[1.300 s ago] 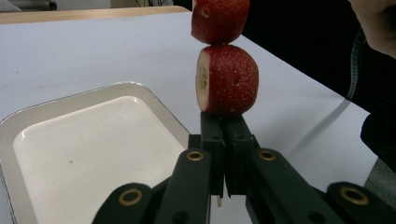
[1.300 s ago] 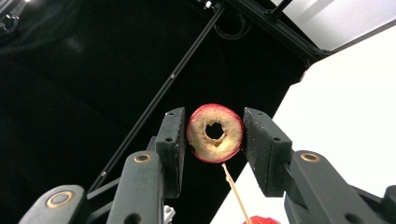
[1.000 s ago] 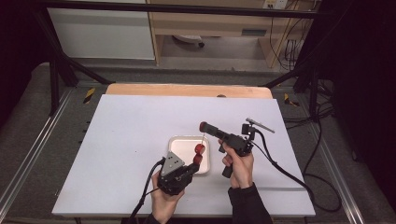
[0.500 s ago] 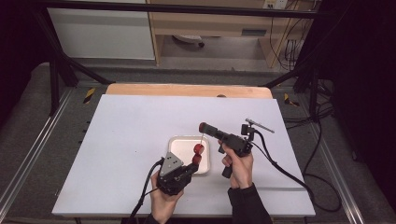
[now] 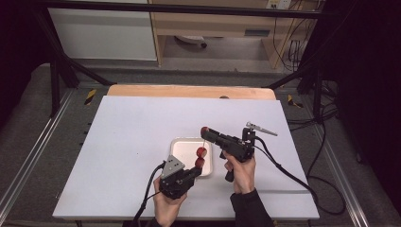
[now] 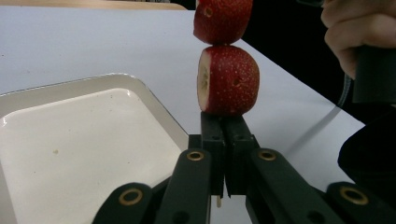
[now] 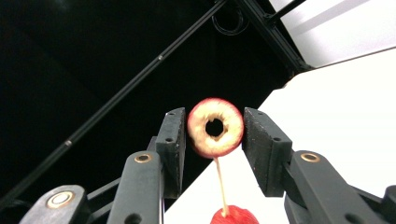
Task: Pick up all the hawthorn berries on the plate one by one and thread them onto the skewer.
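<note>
My left gripper is shut on the lower end of a thin wooden skewer, which stands upright. Two red fruit pieces are threaded on it, one above the other, just over the jaw tips. Higher up, my right gripper is shut on a third red fruit piece, a cut ring with a hole in its pale flesh. That piece sits at the skewer's top end. A white tray lies empty under and beside the skewer.
The white table top stretches bare to the left and far side, with a wooden strip at its back edge. The right gripper's cable trails off to the right. The person's right hand is close beside the skewer.
</note>
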The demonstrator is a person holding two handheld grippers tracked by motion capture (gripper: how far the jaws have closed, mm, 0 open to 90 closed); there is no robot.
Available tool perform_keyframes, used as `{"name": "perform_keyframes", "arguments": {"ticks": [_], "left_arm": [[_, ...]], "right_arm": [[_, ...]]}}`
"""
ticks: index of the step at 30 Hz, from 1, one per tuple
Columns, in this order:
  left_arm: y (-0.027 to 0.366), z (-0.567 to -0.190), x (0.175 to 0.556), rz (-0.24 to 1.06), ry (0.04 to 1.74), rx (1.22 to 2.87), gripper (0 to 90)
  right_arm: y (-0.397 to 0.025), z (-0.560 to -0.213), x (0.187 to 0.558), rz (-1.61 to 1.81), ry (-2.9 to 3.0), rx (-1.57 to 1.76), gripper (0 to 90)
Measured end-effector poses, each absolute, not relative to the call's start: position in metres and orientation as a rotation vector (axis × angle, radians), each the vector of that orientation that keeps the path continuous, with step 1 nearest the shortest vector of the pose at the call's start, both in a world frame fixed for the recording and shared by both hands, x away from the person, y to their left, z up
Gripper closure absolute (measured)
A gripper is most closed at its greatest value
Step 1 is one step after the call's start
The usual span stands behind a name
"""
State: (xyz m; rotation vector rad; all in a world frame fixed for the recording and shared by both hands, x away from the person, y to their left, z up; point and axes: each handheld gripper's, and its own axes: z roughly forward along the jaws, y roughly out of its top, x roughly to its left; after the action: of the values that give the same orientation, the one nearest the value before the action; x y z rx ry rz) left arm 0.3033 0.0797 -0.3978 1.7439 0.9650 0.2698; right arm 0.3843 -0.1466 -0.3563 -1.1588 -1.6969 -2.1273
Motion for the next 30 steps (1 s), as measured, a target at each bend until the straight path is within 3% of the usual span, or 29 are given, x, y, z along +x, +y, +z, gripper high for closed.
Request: {"name": "perform_keyframes", "arguments": {"ticks": [30], "left_arm": [[0.085, -0.408, 0.300, 0.290, 0.958, 1.723, 89.1]], "right_arm": [[-0.142, -0.364, 0.379, -2.185, -1.815, -1.133, 60.1]]}}
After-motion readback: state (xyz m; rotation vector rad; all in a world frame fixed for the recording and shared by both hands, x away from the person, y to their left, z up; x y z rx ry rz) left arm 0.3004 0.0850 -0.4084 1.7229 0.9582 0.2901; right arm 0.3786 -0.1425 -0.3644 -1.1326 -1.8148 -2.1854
